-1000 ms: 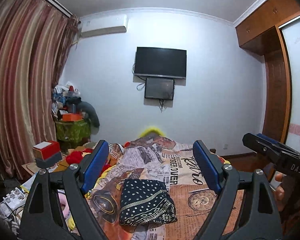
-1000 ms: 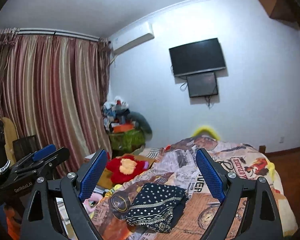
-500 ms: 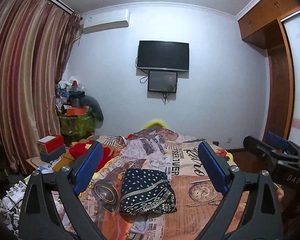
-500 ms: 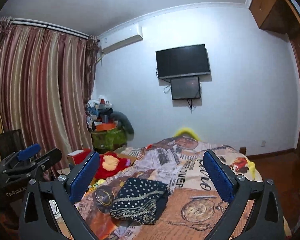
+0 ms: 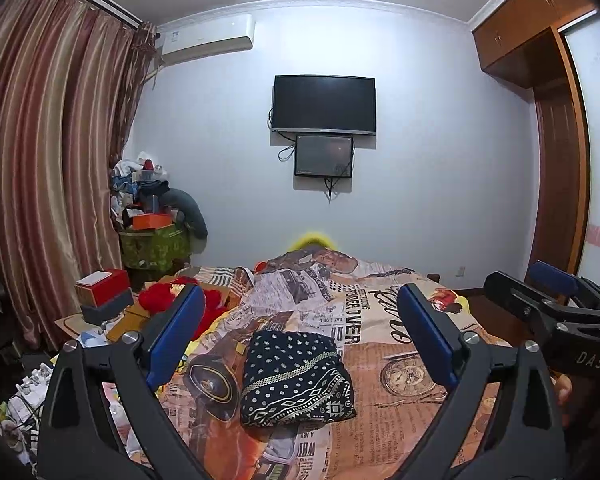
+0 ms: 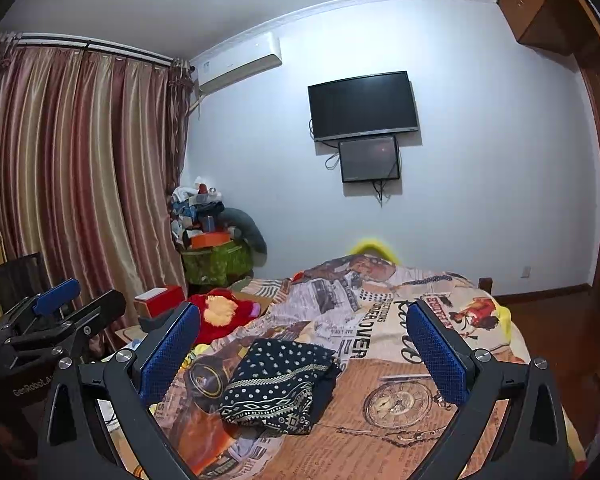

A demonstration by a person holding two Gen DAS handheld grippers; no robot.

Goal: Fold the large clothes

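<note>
both tools spread wider than a second ago and now stand fully apart, with nothing between the pads: the left tool point(image 5: 298, 338) and the right tool point(image 6: 302, 346). the dark folded garment with white dots and a patterned border point(image 5: 296, 378) lies on the bed with the newspaper-print cover point(image 5: 400, 412), in front of both. it looks soft, light and limp, so i would pinch it at two outer corners.

Both wrist cameras look level along their tools, sharing the bed point(image 5: 400, 364) and wall television point(image 6: 362, 106).

Folded dotted garment point(image 5: 296, 380) on bed point(image 5: 400, 364), left gripper point(image 5: 300, 338) wide open
</note>
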